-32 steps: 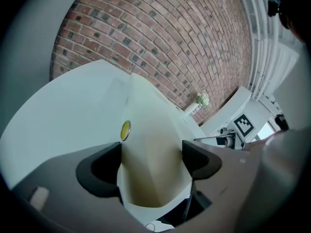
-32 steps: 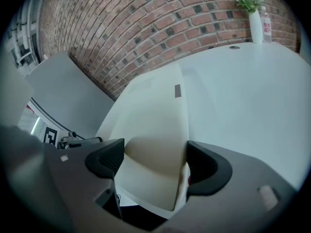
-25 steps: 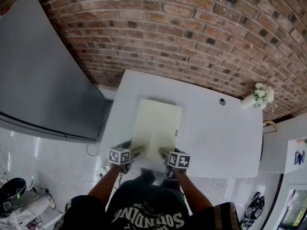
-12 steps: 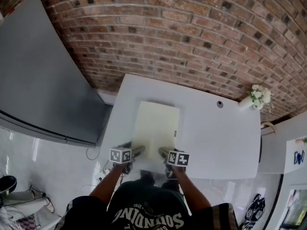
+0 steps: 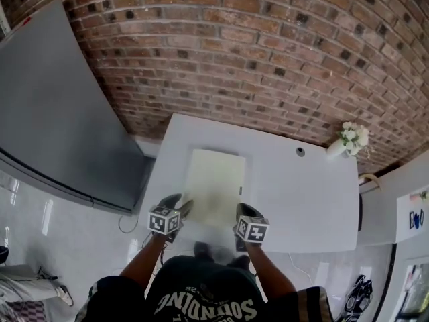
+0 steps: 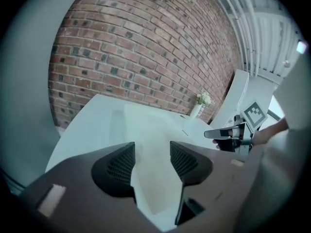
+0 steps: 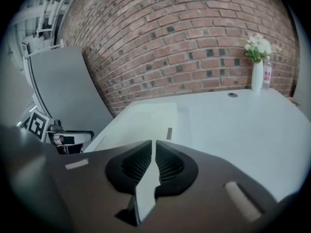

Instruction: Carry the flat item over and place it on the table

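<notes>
Brickwork [image 5: 268, 59] in rough red courses backs a smooth white table [image 5: 301, 193]. A plain grey panel [image 5: 53, 113] fills the frame's left, and a slim white vase of flowers [image 5: 348, 139] stands at the table's far right, well clear. A thin, pale yellow rectangular sheet [image 5: 213, 183] sits at the table's near left. The right gripper [image 7: 152, 161], its jaws just closed, pinches the sheet's near edge. The left gripper [image 6: 151, 161], also just closing, stands part open, the sheet's corner between its ribbed black pads.
</notes>
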Motion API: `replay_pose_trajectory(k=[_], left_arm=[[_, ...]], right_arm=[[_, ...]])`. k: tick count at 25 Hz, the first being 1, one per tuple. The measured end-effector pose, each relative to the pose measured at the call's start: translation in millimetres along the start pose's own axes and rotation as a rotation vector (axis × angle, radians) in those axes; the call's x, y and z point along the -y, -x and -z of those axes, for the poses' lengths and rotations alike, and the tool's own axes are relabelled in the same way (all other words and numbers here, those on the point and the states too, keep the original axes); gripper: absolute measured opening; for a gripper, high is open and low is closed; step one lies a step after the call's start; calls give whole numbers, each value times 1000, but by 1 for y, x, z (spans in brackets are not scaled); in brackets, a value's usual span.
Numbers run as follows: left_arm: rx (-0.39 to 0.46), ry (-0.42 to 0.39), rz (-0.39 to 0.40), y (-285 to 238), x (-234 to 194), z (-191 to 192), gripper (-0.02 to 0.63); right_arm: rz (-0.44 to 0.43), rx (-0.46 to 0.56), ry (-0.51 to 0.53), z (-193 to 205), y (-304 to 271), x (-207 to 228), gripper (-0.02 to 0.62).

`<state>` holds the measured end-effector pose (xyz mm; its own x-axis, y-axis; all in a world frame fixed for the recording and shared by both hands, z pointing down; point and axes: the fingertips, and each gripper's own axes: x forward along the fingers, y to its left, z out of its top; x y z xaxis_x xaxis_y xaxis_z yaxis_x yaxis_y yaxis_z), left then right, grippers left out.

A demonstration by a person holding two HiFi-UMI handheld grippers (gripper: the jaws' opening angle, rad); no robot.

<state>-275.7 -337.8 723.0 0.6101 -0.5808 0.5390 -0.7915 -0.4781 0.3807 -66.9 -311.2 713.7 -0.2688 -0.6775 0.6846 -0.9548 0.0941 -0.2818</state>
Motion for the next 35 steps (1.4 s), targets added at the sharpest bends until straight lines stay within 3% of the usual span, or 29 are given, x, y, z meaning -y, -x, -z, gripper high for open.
replay_pose_trajectory(k=[2,9,18,30,35], left_arm=[[26,-16,-12,2,2,-9,183],[70,-94,-10,6,24,-29,9],[149,-209,16,11,52,-74,9],[367,-345,35,48,95,-199,9],[391,-356,42,52,102,-210,9]], right_arm=[[15,10,25,-4,4,1,2],[-5,52,56,-14,20,-3,0],[-29,204,131,-60,42,-17,0],[-17,453,196,-170,99,-30,0],[-22,500,215,-184,112,-40,-1]])
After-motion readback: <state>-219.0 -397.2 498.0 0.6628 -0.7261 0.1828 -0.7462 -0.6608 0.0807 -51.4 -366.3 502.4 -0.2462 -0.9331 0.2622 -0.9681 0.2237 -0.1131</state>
